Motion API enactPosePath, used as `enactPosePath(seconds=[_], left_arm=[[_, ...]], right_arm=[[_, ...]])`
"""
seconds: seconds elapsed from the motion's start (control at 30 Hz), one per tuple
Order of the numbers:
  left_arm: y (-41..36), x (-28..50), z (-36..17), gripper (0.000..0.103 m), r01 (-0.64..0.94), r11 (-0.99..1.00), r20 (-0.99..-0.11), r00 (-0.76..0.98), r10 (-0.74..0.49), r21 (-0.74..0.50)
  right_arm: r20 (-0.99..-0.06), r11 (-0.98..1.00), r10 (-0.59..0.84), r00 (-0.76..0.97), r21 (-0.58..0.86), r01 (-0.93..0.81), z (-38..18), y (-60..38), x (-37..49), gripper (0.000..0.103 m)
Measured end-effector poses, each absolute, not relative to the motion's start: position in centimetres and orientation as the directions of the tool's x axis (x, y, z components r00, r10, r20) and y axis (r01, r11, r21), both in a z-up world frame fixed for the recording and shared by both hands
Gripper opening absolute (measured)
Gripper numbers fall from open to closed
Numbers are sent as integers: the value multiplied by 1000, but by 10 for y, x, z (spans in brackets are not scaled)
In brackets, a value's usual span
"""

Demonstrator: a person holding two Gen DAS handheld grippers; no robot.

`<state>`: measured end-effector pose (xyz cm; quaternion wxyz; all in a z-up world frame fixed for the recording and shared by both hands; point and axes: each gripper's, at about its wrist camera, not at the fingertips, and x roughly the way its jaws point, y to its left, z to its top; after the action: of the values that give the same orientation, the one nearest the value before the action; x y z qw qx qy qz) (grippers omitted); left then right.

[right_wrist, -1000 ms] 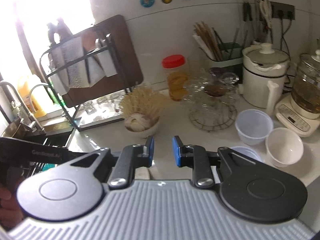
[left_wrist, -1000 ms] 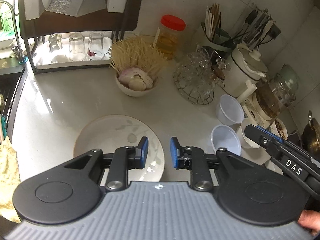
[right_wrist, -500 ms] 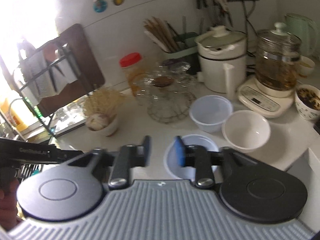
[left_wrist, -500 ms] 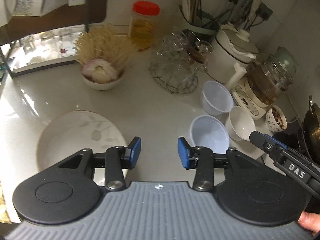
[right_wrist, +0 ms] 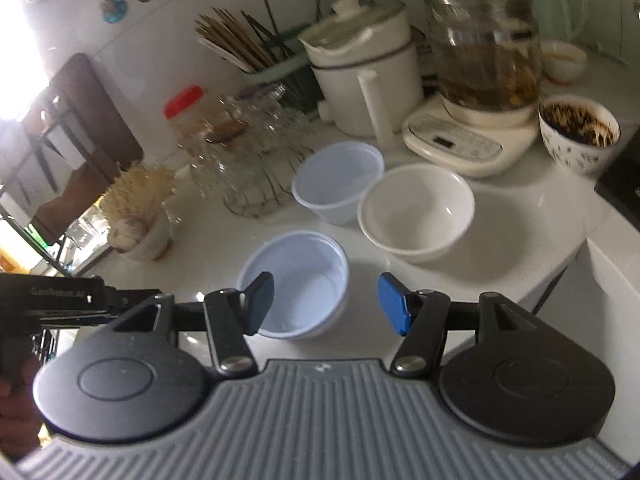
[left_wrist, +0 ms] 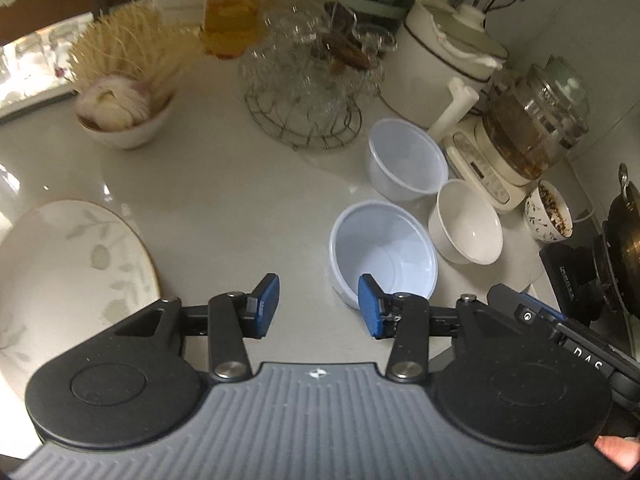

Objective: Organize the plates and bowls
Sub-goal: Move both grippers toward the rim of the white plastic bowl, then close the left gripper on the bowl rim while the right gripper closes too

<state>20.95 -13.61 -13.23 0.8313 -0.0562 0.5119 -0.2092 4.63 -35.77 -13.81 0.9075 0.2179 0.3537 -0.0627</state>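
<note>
Your left tongs stand apart with nothing between the blue pads, tilted down over bare counter; their right pad sits in front of the near rim of the nearest plastic bowl. Your right tongs are opening, also empty, and that same plastic bowl shows in their gap, with the left pad overlapping its rim in the view; whether it touches, you cannot tell.

Count three empty bowls clustered near each other: two translucent plastic ones, the second farther back, and one white ceramic bowl just beside them. One large leaf-patterned plate lies well apart to the left. A fourth bowl holds garlic, and a patterned cup holds dark dregs beside the glass kettle.

Each set of tongs shows at the edge of the other's view, pointing in from the side. A fingertip shows at the right tongs' grip.
</note>
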Motion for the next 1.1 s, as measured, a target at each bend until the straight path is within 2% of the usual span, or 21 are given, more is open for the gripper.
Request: enactPosePath(seconds=[0.17, 0.23, 0.3, 0.47, 0.67, 0.73, 0.93, 1.1], left_arm=[[-150, 220, -151, 49, 281, 911, -848, 358, -391, -301], [-155, 225, -156, 49, 278, 912, -850, 355, -388, -300], [-161, 231, -161, 49, 274, 913, -851, 353, -388, -302], [-176, 247, -170, 49, 282, 912, -851, 355, -387, -298], [-185, 257, -192, 48, 264, 909, -865, 305, -397, -324], [-185, 258, -198, 43, 249, 906, -865, 292, -407, -342], [-185, 258, -206, 22, 242, 903, -861, 291, -418, -356], [-183, 257, -204, 20, 244, 900, -861, 283, -423, -362]], right_arm=[[-692, 883, 69, 719, 378, 279, -154, -369, 57, 60], [-698, 878, 84, 712, 390, 278, -158, -374, 63, 54], [-698, 874, 96, 710, 400, 275, -161, -378, 68, 53], [-684, 869, 159, 712, 439, 228, -167, -385, 86, 43], [-719, 884, 175, 672, 416, 214, -184, -380, 107, 30], [-725, 883, 184, 663, 419, 213, -191, -380, 110, 24], [-727, 884, 198, 658, 422, 200, -199, -378, 113, 16], [-734, 885, 206, 647, 421, 197, -199, -375, 113, 14]])
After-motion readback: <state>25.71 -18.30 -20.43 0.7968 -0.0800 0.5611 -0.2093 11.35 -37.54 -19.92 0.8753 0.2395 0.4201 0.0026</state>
